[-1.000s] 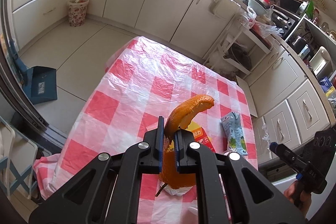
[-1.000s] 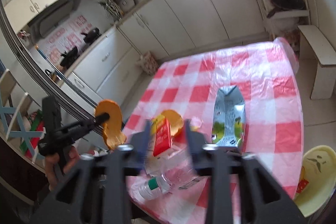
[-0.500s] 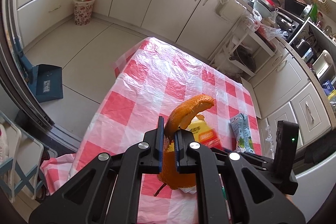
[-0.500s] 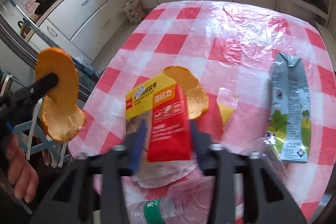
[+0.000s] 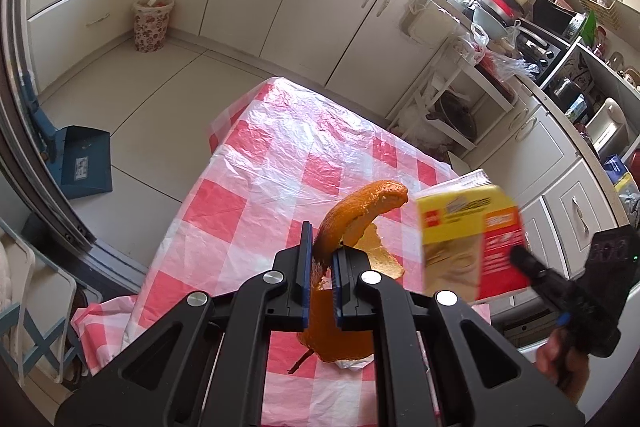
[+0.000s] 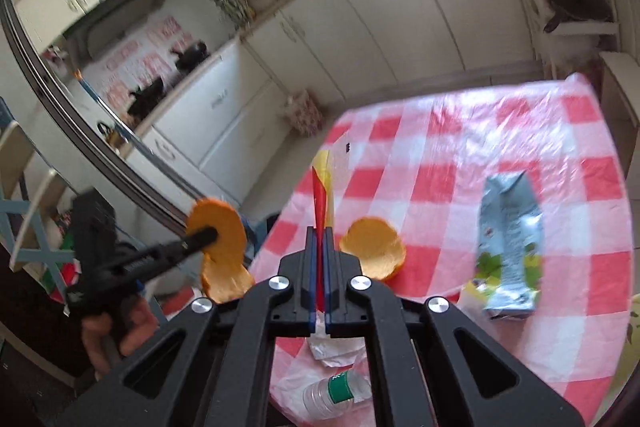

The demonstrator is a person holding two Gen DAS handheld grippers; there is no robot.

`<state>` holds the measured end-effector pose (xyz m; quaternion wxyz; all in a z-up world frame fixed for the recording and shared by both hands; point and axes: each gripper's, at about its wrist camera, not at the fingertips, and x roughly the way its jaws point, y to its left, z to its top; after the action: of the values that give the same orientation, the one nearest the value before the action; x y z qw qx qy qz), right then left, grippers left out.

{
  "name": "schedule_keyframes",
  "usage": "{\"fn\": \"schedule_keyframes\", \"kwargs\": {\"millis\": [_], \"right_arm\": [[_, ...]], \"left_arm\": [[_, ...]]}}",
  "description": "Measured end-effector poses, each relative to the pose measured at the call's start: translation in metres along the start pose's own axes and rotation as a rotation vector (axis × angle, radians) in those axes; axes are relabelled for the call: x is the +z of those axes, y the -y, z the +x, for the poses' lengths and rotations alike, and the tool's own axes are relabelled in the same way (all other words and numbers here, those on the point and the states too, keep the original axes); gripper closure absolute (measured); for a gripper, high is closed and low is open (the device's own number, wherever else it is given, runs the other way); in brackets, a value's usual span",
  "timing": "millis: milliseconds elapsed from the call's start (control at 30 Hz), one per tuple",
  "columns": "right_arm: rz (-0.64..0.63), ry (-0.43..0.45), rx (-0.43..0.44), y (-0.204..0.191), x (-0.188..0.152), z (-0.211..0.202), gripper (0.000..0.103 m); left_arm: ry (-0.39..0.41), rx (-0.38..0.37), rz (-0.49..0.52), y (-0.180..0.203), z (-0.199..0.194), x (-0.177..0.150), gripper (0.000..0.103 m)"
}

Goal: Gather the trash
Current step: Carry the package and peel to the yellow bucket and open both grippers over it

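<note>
My left gripper (image 5: 320, 247) is shut on a curled orange peel (image 5: 360, 211) and holds it above the near end of the checked table (image 5: 280, 147). My right gripper (image 6: 319, 239) has its jaws closing tight on a flattened yellow and red box (image 6: 320, 195). The pads press on the box, which is seen edge-on and raised off the cloth. In the left wrist view the same box (image 5: 472, 239) hangs to the right of the peel. A second orange peel (image 6: 374, 253), a crushed grey drink carton (image 6: 510, 243) and a clear plastic bottle (image 6: 336, 393) lie on the table.
Crumpled white paper (image 6: 332, 347) lies near the table's front edge. A floral waste basket (image 5: 152, 23) stands by the cabinets across the floor. A blue dustpan (image 5: 80, 163) sits on the floor to the left. Cabinets and a shelf rack line the far side.
My right gripper has shut on the yellow and red box and lifted it off the table. The left gripper keeps still with the orange peel in it.
</note>
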<state>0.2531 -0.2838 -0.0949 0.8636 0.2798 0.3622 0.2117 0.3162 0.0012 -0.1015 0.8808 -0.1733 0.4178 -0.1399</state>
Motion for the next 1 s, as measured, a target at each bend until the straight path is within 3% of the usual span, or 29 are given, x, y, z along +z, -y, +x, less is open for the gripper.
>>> {"fn": "schedule_keyframes", "kwargs": {"millis": [267, 500, 767, 933, 1000], "right_arm": [[0.052, 0.174, -0.105, 0.047, 0.005, -0.087, 0.1], [0.16, 0.27, -0.303, 0.117, -0.018, -0.169, 0.1], [0.299, 0.133, -0.559, 0.211, -0.065, -0.174, 0.1], [0.459, -0.014, -0.618, 0.271, -0.093, -0.15, 0.1], [0.506, -0.088, -0.641, 0.282, -0.101, -0.142, 0.09]], "left_arm": [[0.012, -0.047, 0.051, 0.031, 0.005, -0.006, 0.096], [-0.01, -0.103, 0.112, 0.078, 0.018, -0.017, 0.096], [-0.03, -0.171, 0.214, 0.142, 0.025, -0.04, 0.096], [-0.048, -0.208, 0.25, 0.176, 0.021, -0.055, 0.096], [-0.052, -0.22, 0.266, 0.189, 0.019, -0.062, 0.096]]}}
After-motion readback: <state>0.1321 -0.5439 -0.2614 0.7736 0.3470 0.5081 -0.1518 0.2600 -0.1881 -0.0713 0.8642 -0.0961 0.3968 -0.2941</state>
